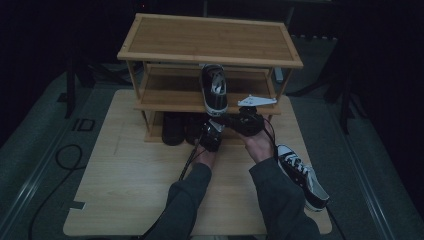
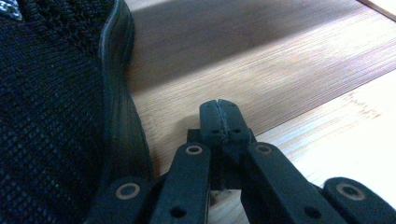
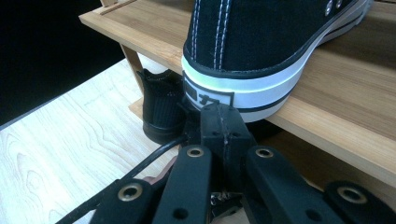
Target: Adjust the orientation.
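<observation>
right gripper (image 3: 219,114): closed, empty, at sneaker (image 3: 261,42) heel, perhaps touching | left gripper (image 2: 219,112): closed, empty, beside dark shoe (image 2: 51,116) | shelf (image 3: 327,107)

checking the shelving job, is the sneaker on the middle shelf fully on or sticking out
Sticking out: the sneaker stands upright on the middle shelf, its white heel past the front edge.

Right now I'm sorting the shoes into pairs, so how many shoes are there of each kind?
Black-and-white sneakers: 2, one on the rack's middle shelf, one on the table by the right sleeve
All-black shoes: 2, on the bottom shelf
Total: 4
</observation>
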The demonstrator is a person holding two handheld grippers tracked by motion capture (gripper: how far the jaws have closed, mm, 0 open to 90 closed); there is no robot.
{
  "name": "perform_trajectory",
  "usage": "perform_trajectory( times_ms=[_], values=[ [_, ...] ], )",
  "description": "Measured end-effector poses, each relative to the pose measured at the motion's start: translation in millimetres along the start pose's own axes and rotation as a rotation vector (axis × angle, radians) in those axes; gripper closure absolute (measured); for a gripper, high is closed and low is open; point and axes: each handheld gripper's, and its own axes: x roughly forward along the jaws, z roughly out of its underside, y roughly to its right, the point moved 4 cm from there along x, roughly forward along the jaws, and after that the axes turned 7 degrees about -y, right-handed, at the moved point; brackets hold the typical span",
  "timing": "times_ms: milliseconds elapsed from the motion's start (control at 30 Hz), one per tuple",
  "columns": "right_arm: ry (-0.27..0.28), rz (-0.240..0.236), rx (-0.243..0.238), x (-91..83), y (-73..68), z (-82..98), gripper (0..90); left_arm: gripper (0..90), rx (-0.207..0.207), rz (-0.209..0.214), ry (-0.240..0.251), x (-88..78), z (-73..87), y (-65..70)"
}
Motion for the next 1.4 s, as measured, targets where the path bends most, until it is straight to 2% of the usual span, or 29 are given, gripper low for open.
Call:
perform_trajectory(
  times_ms=[167, 600, 767, 1033, 1400],
  values=[
    [-0.002, -0.011, -0.014, 2.7, -1.9, -3.5, 90.0, 90.0, 0.000, -0.001, 0.000, 0.0, 0.0, 0.0],
    [-0.011, 0.007, -0.027, 8.0, -3.7, -6.5, 90.0, 90.0, -0.004, 0.001, -0.001, -0.1, 0.1, -0.3],
    [-0.008, 0.013, -0.015, 6.4, 0.7, -4.9, 90.0, 90.0, -0.002, -0.001, -0.001, -0.1, 0.1, -0.2],
    [-0.008, 0.027, -0.022, 13.4, -4.8, -7.6, 90.0, 90.0, -0.005, 0.002, -0.001, -0.1, 0.1, -0.4],
    [-0.004, 0.037, 0.008, 20.8, -1.1, -11.3, 90.0, 90.0, 0.001, 0.001, -0.007, -0.6, 0.4, -1.1]
  ],
)
